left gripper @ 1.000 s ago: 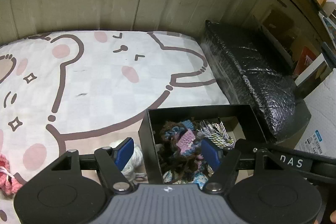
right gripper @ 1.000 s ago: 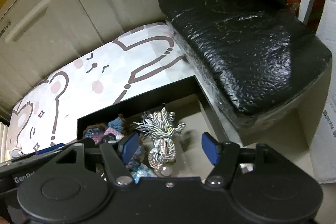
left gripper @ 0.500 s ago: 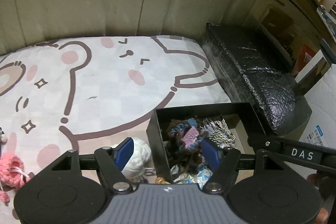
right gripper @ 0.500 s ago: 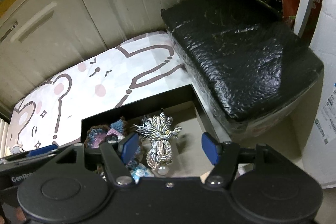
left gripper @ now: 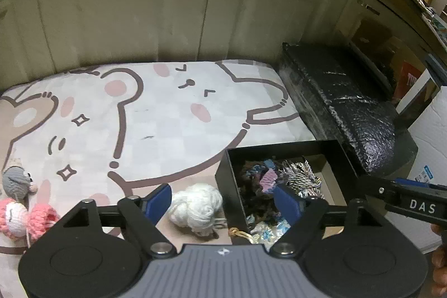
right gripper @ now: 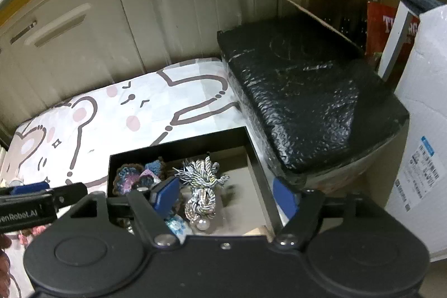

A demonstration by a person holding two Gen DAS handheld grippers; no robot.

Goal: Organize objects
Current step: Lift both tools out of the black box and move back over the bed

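Note:
A black open box [left gripper: 282, 147] [right gripper: 178, 141] sits on the cartoon-print mat [left gripper: 156, 113], holding crocheted pieces [left gripper: 257, 180] [right gripper: 131, 175] and a silver-white tassel cord [left gripper: 301, 178] [right gripper: 204, 186]. Left of the box lies a white yarn ball [left gripper: 195, 205]. A grey knitted toy [left gripper: 15, 182] and a pink-and-white knitted toy [left gripper: 25, 217] lie at the mat's left edge. My left gripper [left gripper: 223, 200] hangs above the yarn ball and the box wall, its jaws opening, nothing between them. My right gripper [right gripper: 226, 198] hovers over the box, jaws opening, empty.
A black bubble-wrapped package [left gripper: 349, 102] [right gripper: 301, 97] lies right of the box. Cream cabinet doors [left gripper: 139, 13] stand behind the mat. A white carton [right gripper: 419, 124] and a red book [right gripper: 391, 32] stand at the far right. A small brass clasp [left gripper: 240, 232] lies by the box's near corner.
Both grippers have risen and pulled back, so more of the mat and the knitted toys show. Both pairs of jaws have spread wider. The yarn ball has come into full view.

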